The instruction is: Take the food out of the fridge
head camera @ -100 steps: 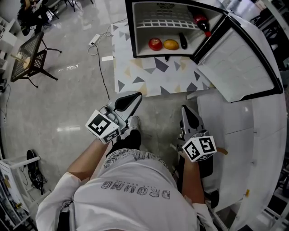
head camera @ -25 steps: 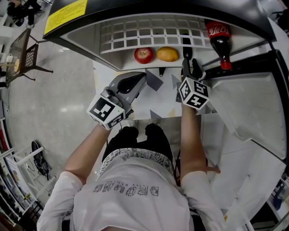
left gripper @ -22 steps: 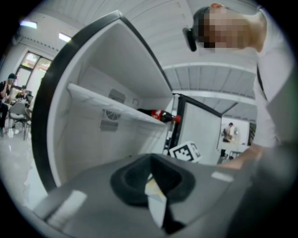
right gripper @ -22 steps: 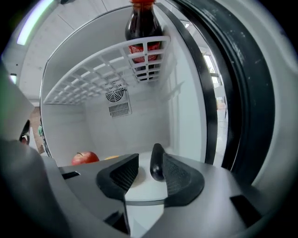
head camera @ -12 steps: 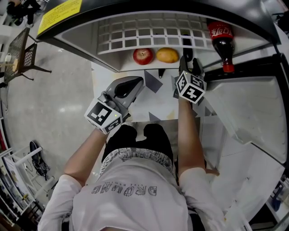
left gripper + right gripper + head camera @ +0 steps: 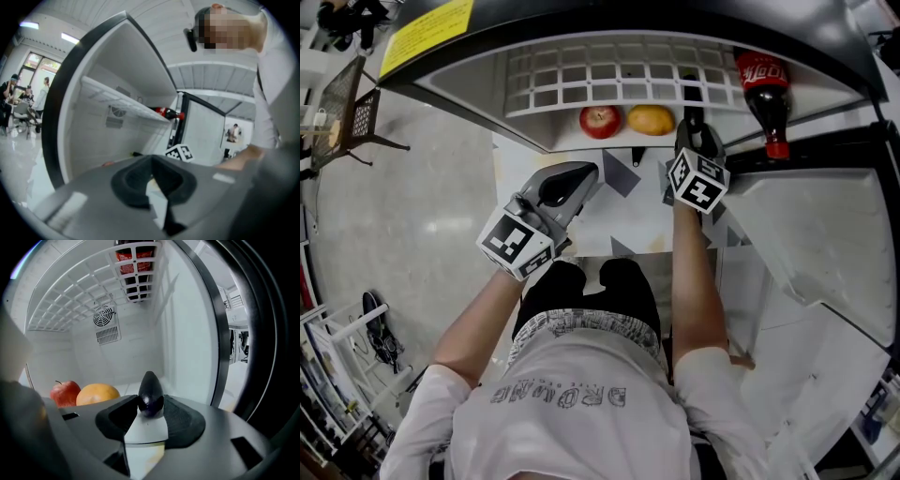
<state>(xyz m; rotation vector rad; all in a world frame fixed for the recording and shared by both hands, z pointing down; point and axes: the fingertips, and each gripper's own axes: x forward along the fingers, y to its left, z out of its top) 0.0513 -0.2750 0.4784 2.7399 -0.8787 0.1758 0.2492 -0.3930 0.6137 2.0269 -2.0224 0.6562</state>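
Inside the open fridge a red apple and an orange lie side by side on the bottom shelf. A dark eggplant lies to their right. My right gripper reaches into the fridge with the eggplant's near end between its pads. Its jaws are closing, and I see no squeeze on the eggplant. My left gripper hangs outside the fridge, shut and empty.
A cola bottle stands in the rack of the open door at the right. A white wire shelf spans the fridge above the fruit. A patterned mat lies before the fridge, and a mesh chair stands far left.
My right gripper has pushed a little deeper into the fridge around the eggplant. The left gripper has stayed where it was.
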